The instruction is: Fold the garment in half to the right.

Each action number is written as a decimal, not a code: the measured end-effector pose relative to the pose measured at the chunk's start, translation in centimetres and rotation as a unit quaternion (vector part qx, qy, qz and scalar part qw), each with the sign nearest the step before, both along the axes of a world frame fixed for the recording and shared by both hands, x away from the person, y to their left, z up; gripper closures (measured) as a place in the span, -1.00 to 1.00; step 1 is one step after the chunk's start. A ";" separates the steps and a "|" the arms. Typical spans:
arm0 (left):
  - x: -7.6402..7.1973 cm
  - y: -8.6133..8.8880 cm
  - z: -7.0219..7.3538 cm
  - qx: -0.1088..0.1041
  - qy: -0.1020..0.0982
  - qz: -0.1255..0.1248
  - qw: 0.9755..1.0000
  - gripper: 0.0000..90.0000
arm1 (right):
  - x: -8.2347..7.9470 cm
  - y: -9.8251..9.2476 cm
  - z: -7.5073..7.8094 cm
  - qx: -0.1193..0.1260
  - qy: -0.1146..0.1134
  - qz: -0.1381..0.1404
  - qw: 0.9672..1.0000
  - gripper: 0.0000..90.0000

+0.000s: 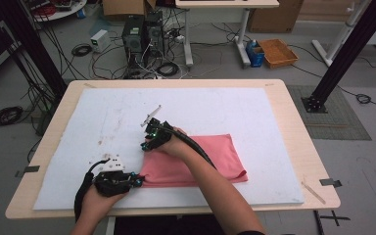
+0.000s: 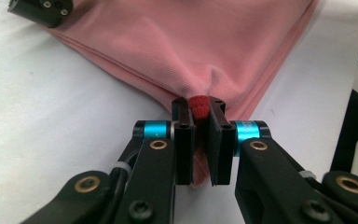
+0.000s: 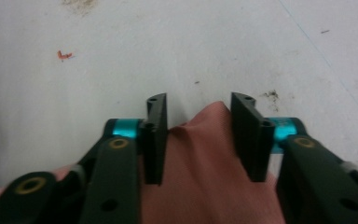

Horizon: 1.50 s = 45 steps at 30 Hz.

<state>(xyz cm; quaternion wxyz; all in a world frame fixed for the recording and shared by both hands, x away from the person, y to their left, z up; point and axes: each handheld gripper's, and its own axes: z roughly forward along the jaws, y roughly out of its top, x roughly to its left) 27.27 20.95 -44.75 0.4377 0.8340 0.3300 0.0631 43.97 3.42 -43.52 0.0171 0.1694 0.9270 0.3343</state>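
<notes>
Both claws at the folded pink cloth on the white-covered tabletop.

The left claw pinches the cloth's near-left corner, jaws clamped tight on bunched fabric. The right claw sits at the far-left corner, the corner lying between jaws that stand part-way apart, not pressing it. The right forearm reaches diagonally across the cloth.

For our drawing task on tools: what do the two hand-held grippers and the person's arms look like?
Each hand-held gripper, left and right, has a black body with two flat black jaws, turquoise metal collars and brass-coloured rivets. A thick black cable trails from each, and small green lights glow on the bodies. The left one carries a grey three-cornered plate. The forearms are bare, with a dark sleeve edge on the right arm.
</notes>
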 end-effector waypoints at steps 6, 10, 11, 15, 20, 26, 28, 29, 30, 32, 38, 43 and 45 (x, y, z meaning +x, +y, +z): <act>0.1 0.0 0.1 0.000 -0.003 -0.007 1.000 0.84 | 0.0 0.4 0.0 -0.004 -0.008 -0.005 1.000 0.82; 0.1 0.2 0.3 -0.005 -0.006 -0.011 1.000 0.84 | -0.3 0.7 0.2 -0.012 -0.025 0.000 1.000 0.89; 0.0 0.4 0.5 -0.010 -0.008 -0.011 1.000 0.84 | -0.5 0.9 0.5 -0.007 -0.039 0.005 0.999 0.91; -0.2 0.8 0.9 -0.011 -0.008 -0.010 1.000 0.84 | -0.7 1.1 1.4 0.017 -0.047 0.001 0.999 0.91; -0.3 0.9 1.8 -0.023 -0.012 -0.019 0.999 0.84 | -1.0 0.8 2.2 0.030 -0.053 0.013 0.998 0.91; 0.0 -0.3 2.5 -0.040 -0.017 -0.039 0.998 0.84 | -1.3 -0.7 3.1 0.040 -0.058 0.014 0.997 0.90; 0.1 -0.7 2.6 -0.044 -0.017 -0.047 0.998 0.84 | -1.3 -1.4 3.4 0.044 -0.062 0.014 0.997 0.90; 0.2 -1.0 2.7 -0.048 -0.017 -0.049 0.997 0.84 | -1.4 -1.9 3.6 0.048 -0.063 0.012 0.997 0.90; 0.4 -1.2 2.8 -0.049 -0.016 -0.054 0.997 0.84 | -1.4 -2.3 3.8 0.050 -0.063 0.009 0.997 0.90; 0.6 -1.9 3.0 -0.051 -0.017 -0.063 0.997 0.84 | -1.5 -3.2 4.1 0.052 -0.064 0.005 0.997 0.90; 1.2 -4.0 3.5 -0.054 -0.014 -0.089 0.994 0.84 | -1.6 -5.7 4.6 0.055 -0.071 0.000 0.996 0.90; 1.9 -5.7 3.8 -0.054 -0.015 -0.106 0.993 0.84 | -1.7 -7.5 4.9 0.051 -0.076 -0.007 0.996 0.90; 2.1 -6.4 3.9 -0.055 -0.013 -0.112 0.992 0.84 | -1.7 -8.0 4.9 0.051 -0.077 -0.012 0.996 0.90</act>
